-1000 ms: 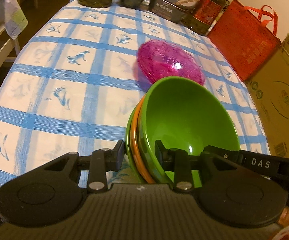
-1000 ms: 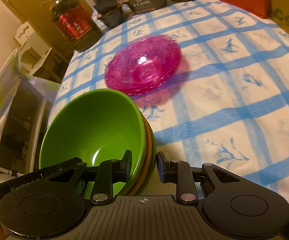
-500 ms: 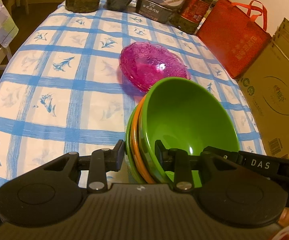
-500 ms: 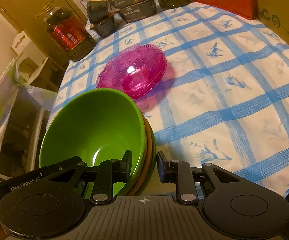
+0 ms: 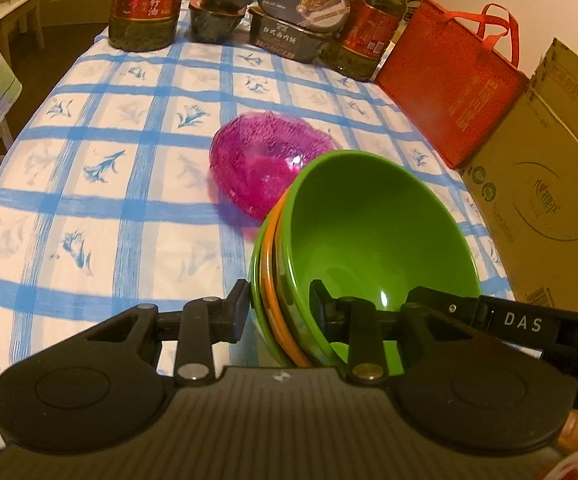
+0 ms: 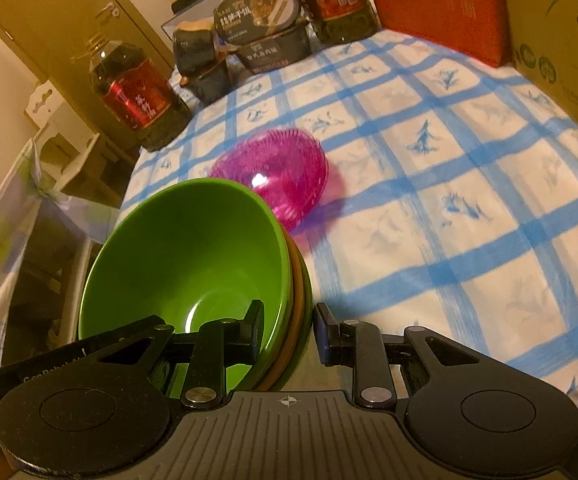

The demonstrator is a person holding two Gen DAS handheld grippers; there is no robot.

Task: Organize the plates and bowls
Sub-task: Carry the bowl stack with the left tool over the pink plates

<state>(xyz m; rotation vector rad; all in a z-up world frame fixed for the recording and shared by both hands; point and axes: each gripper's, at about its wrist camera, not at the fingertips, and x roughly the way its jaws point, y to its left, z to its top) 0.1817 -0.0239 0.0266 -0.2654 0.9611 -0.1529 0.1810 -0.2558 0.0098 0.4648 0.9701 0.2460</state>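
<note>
Both grippers clamp the same stack of bowls (image 5: 369, 240) — a green bowl nested in an orange one, nested in another green one — and hold it above the checked tablecloth (image 5: 109, 184). The left gripper (image 5: 279, 308) has its fingers narrowly apart, pressed on the stack's near-left rim: one finger outside the outermost bowl, the other inside the top green one. The right gripper (image 6: 287, 328) pinches the opposite rim in the same way, with one finger inside the bowl and one outside the stacked walls.

The stack is tilted in both wrist views, its mouth turned up and towards the cameras rather than lying level, so the three rims show edge-on as green, orange and green bands beside the fingers. In the left view the open side faces right; in the right view (image 6: 193, 260) it faces left.

Just beyond the stack's far rim sits a pink glass dish (image 5: 265, 168) on the cloth, partly hidden behind the green rim. Oil bottles (image 5: 145, 0) and food boxes (image 5: 301, 12) line the far edge — a red bag (image 5: 449, 80) and a cardboard box (image 5: 549, 184) stand to the right.
</note>
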